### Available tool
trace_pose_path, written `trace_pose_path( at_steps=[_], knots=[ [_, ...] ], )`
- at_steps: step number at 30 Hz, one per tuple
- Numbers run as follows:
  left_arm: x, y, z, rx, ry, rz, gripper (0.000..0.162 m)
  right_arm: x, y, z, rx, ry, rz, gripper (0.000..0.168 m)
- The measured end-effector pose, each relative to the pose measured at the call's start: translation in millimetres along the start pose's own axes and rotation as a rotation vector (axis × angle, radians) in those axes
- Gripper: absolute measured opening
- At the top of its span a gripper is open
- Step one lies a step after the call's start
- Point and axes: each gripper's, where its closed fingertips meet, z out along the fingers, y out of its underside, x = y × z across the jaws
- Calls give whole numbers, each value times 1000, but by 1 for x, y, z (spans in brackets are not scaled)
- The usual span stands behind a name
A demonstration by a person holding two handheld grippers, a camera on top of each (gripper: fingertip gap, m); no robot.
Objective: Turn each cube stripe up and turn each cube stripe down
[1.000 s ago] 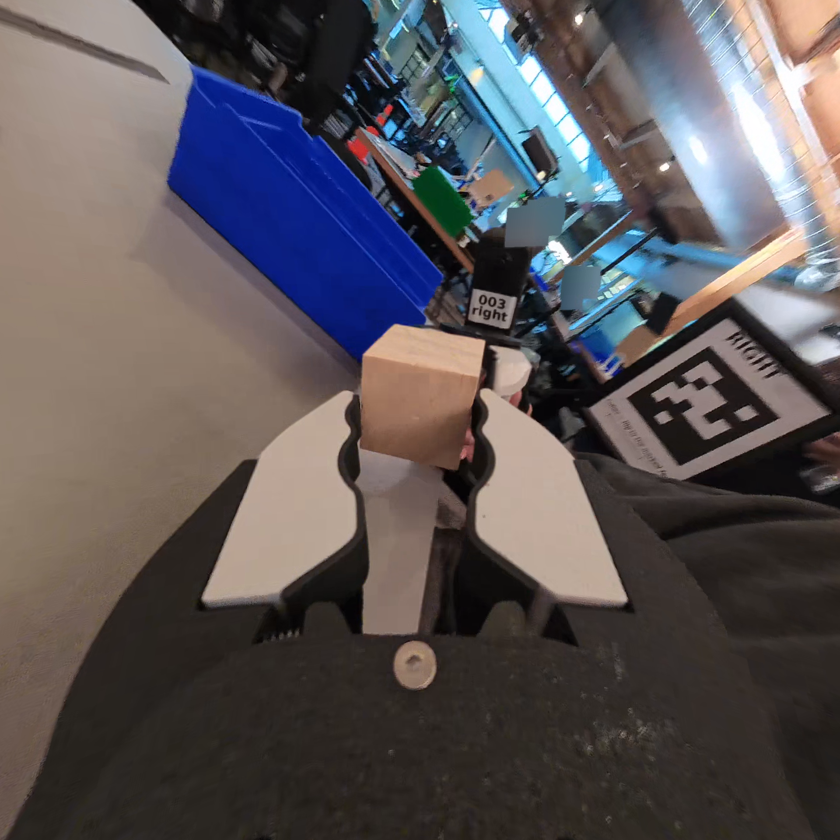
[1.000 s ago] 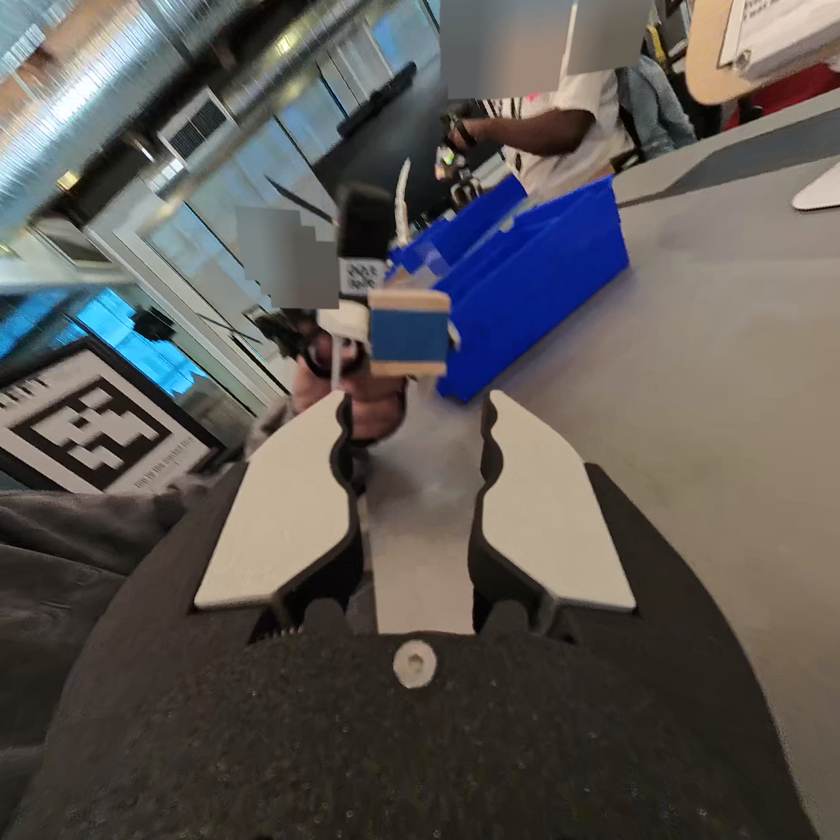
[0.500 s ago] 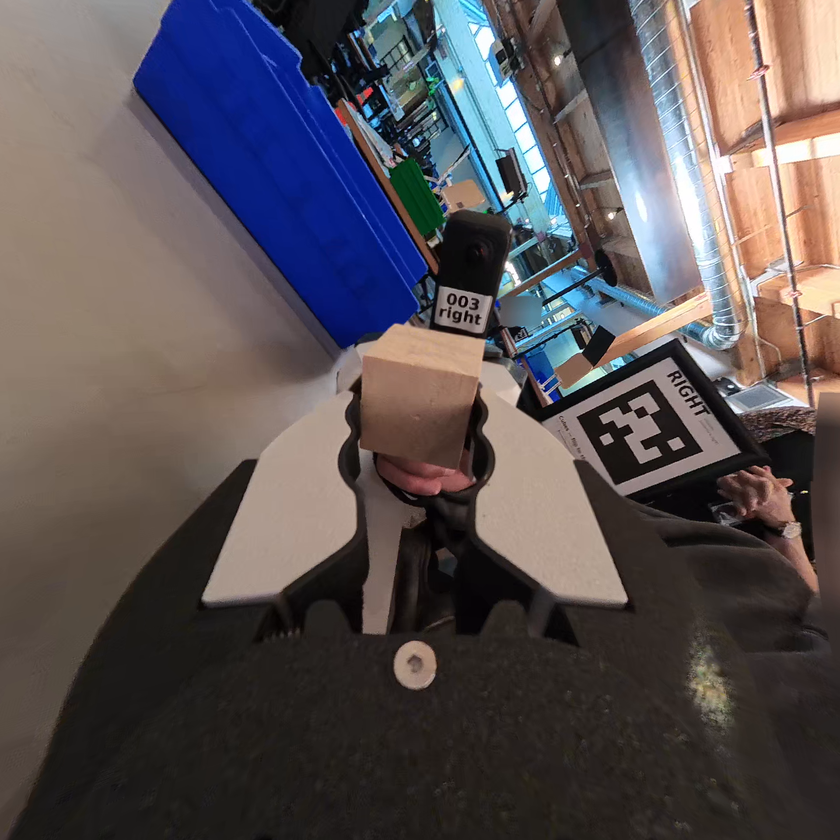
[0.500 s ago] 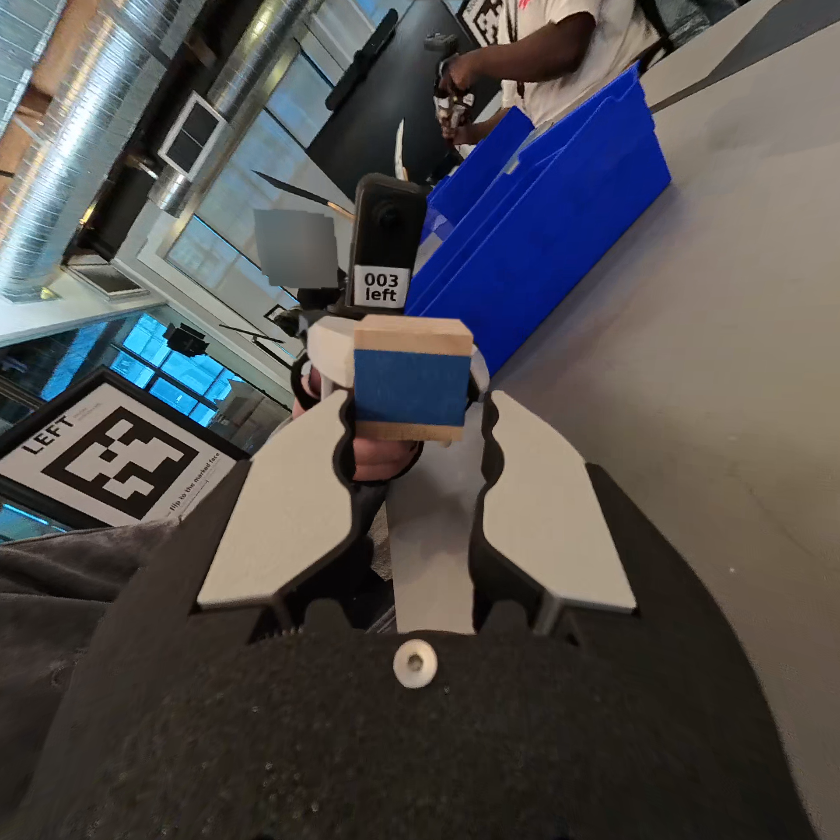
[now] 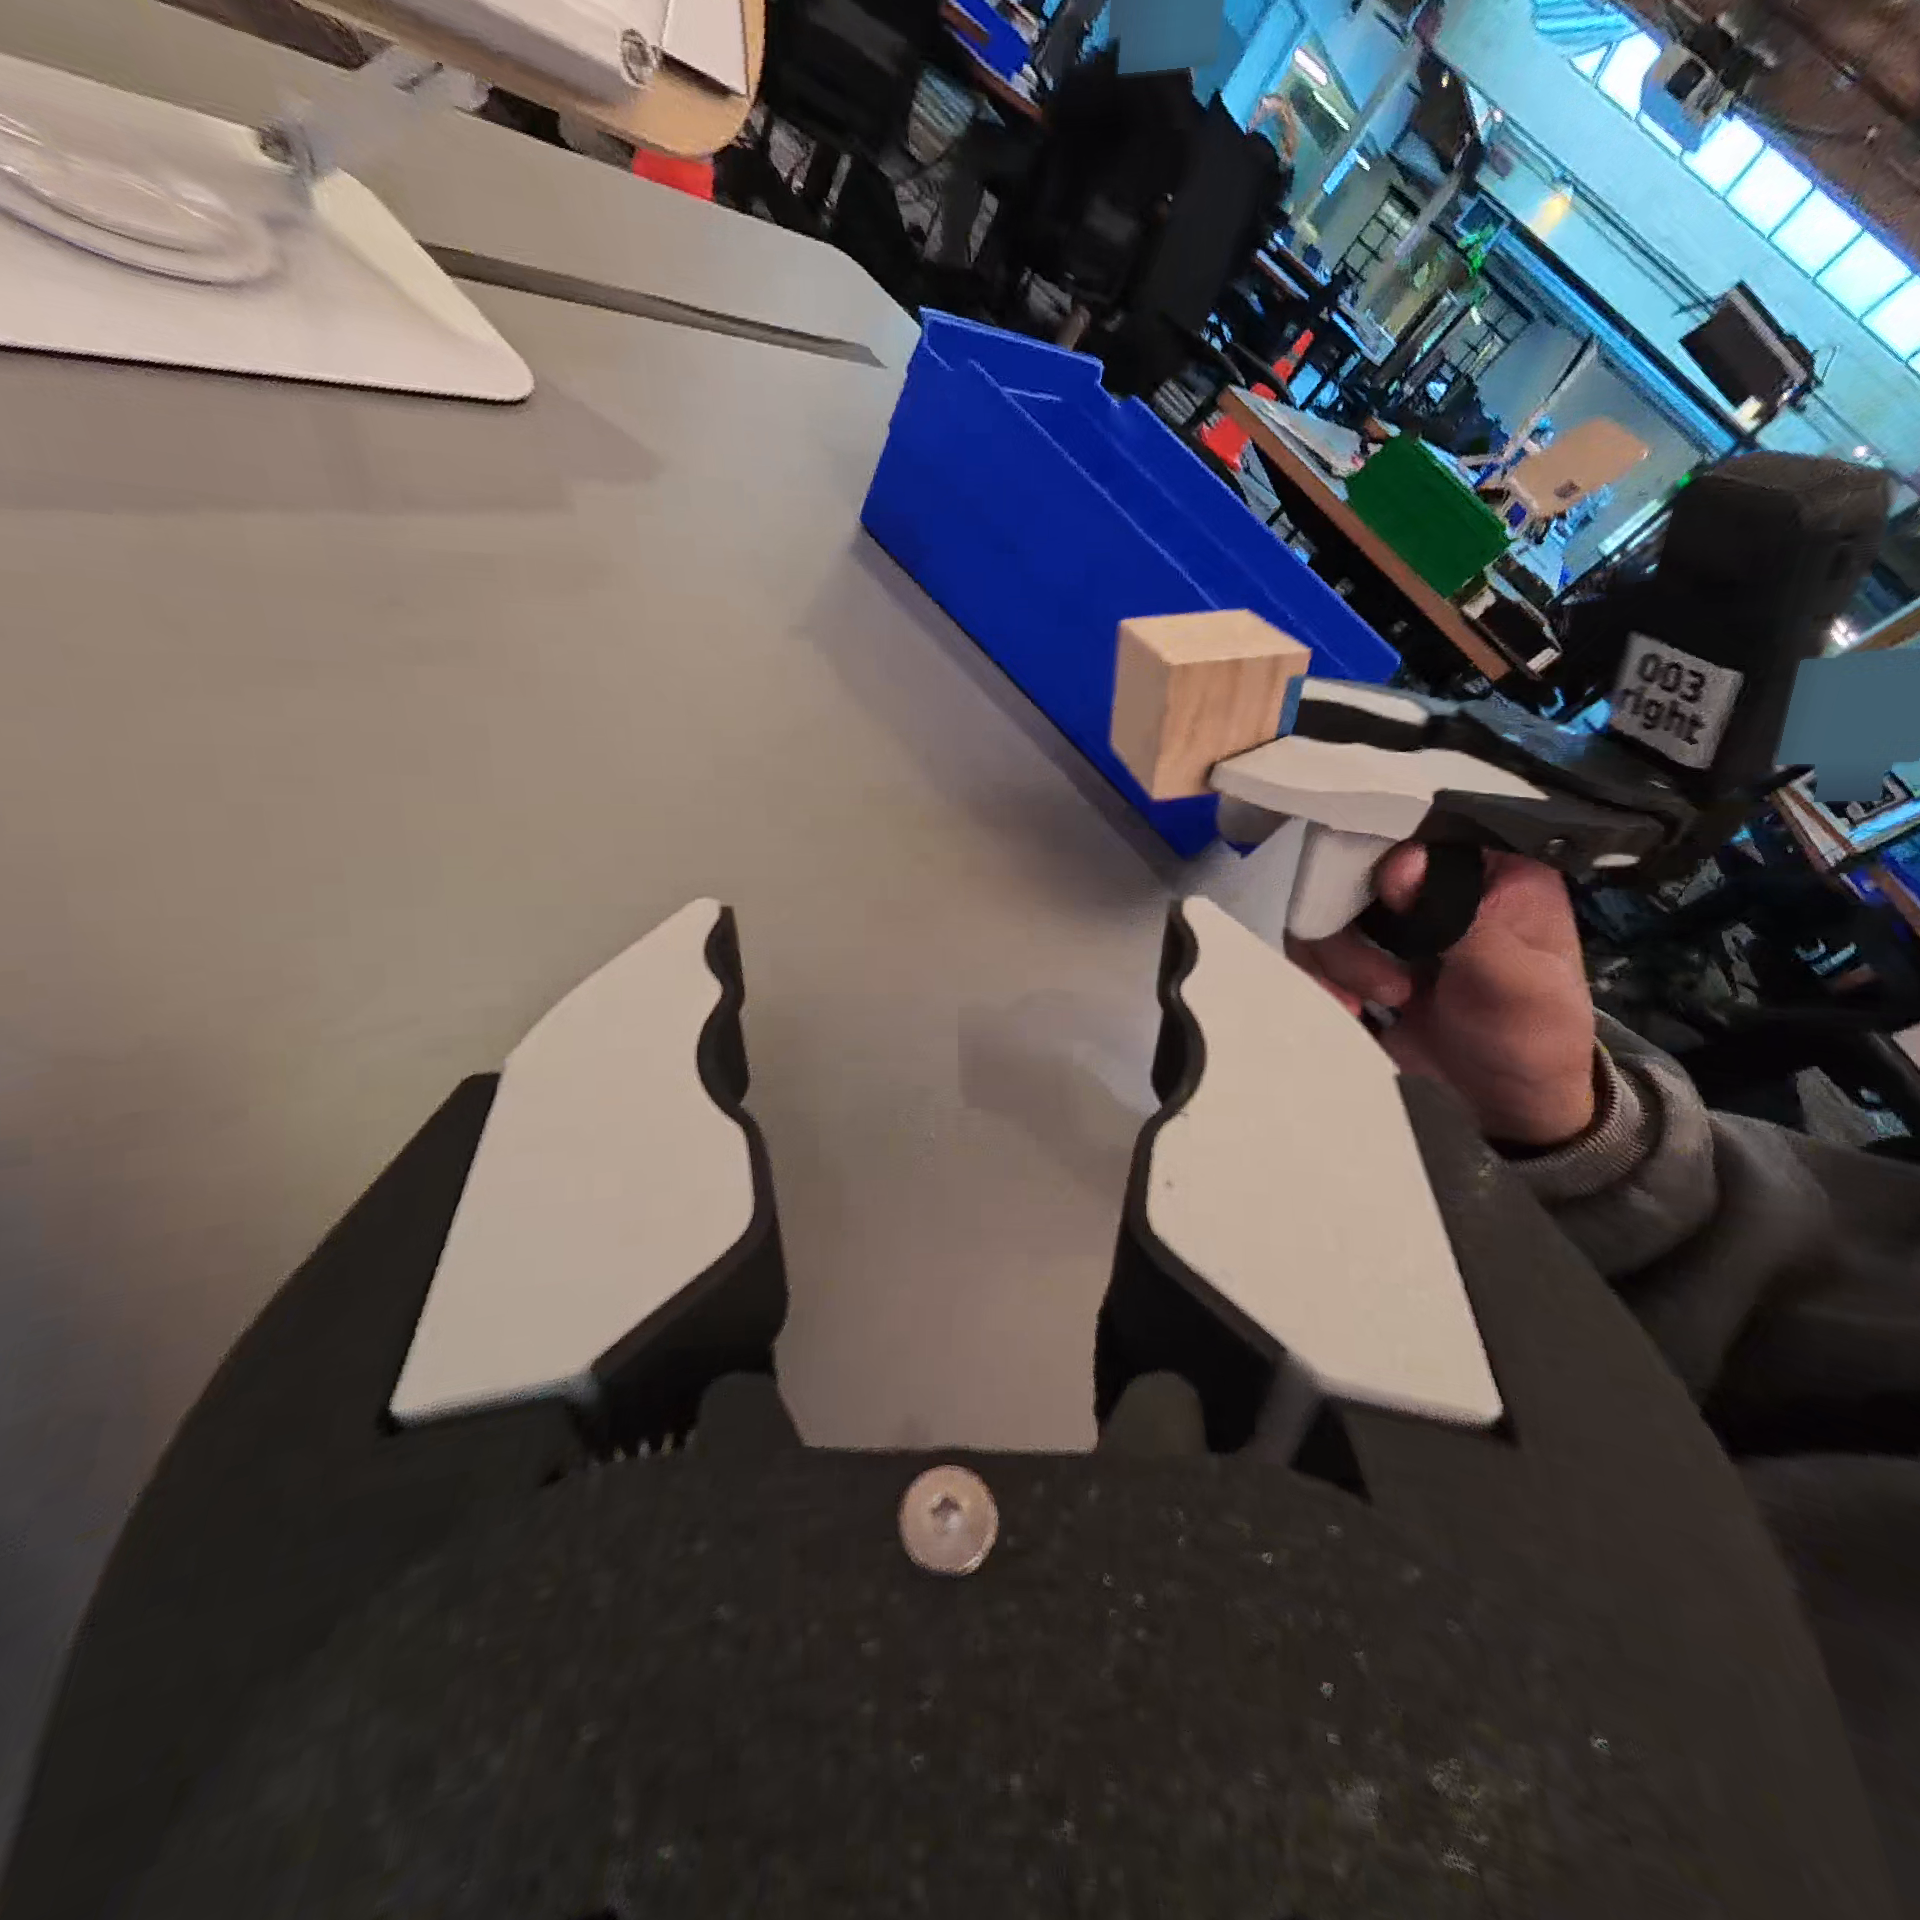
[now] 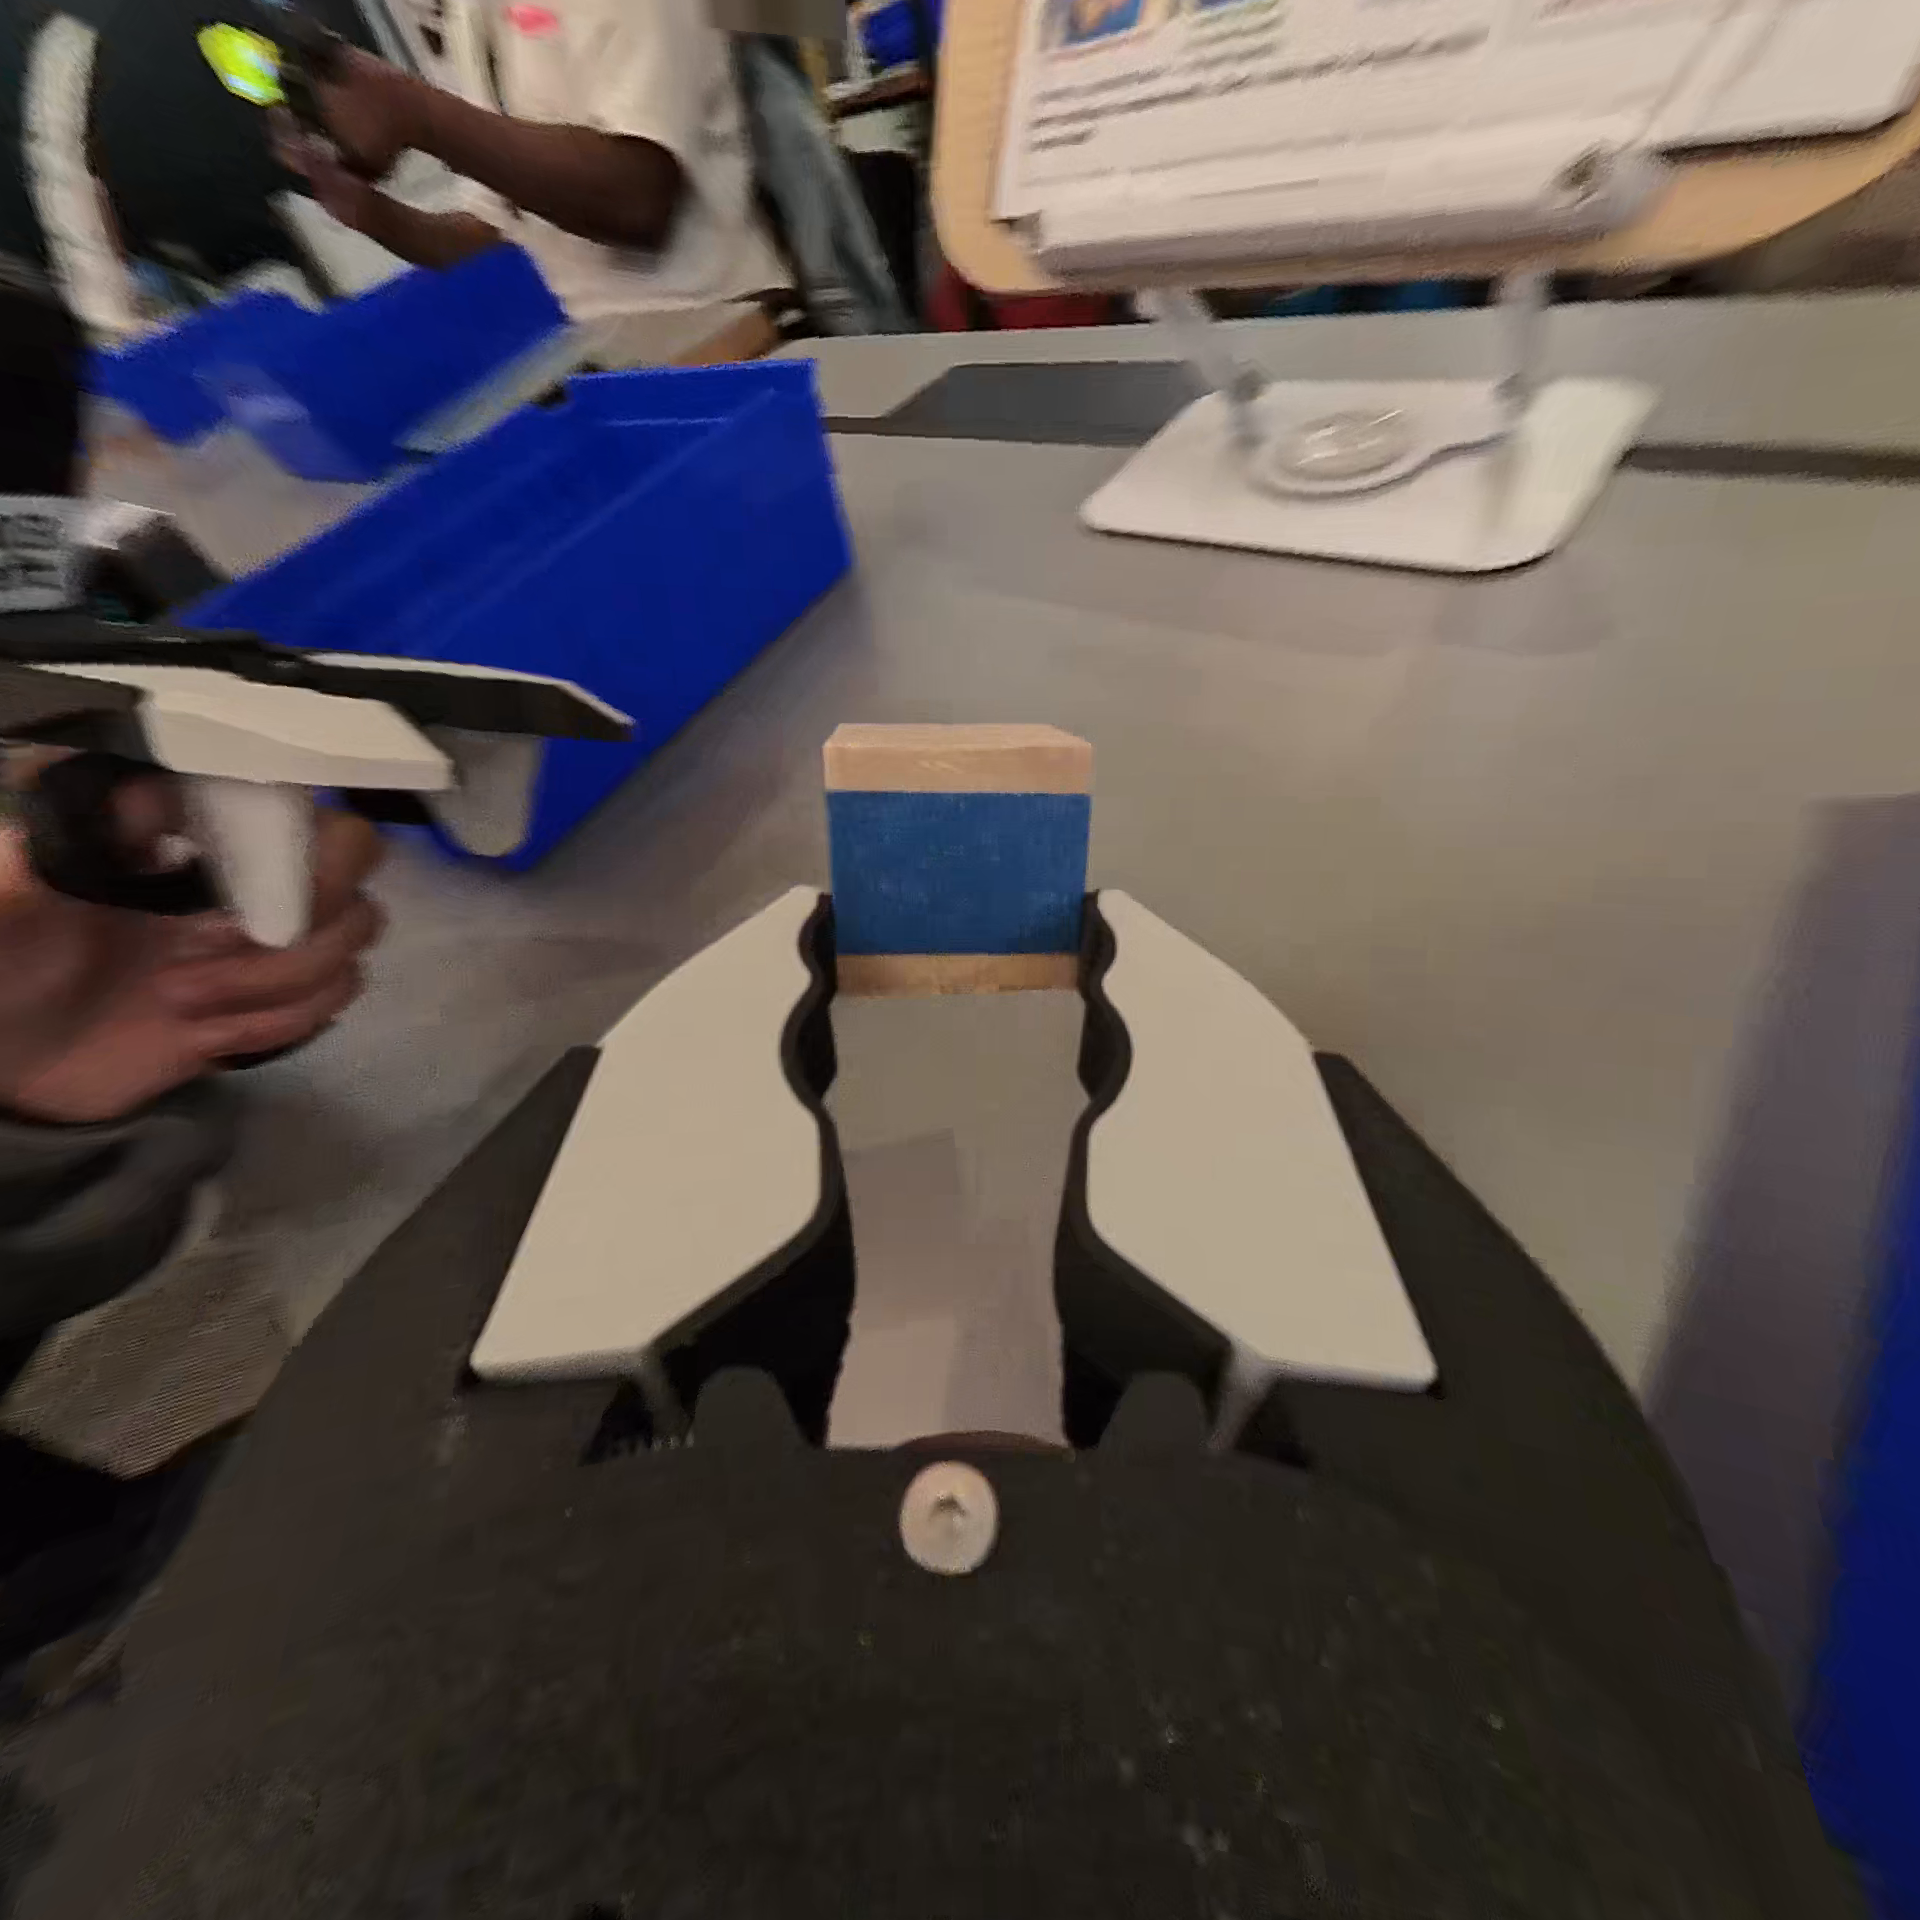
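Right gripper (image 6: 956, 935) now clamps the wooden cube (image 6: 958, 857) above the grey table (image 6: 1351, 831), near the blue bin (image 6: 582, 582); our left gripper (image 5: 951, 966) has released it, jaws spread. We judge the handover complete, the blue stripe facing sideways.

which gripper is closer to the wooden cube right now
Right. The right gripper is shut on the wooden cube, holding it above the table; the left gripper is open and apart from it.
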Motion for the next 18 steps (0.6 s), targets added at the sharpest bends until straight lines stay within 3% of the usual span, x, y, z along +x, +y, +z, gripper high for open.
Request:
trace_pose_path(
  at_steps=[4, 15, 18],
  knots=[
    [-1, 13, -1, -28, -26, 32, 73, 20, -14, -19, 34, 144, -81, 44],
    [7, 33, 2, -85, -16, 89, 67, 32, -22, -27, 31, 205, -152, 44],
    [9, 38, 2, -106, -6, 102, 67, 54, -65, -60, 77, 300, -217, 44]
  ],
)
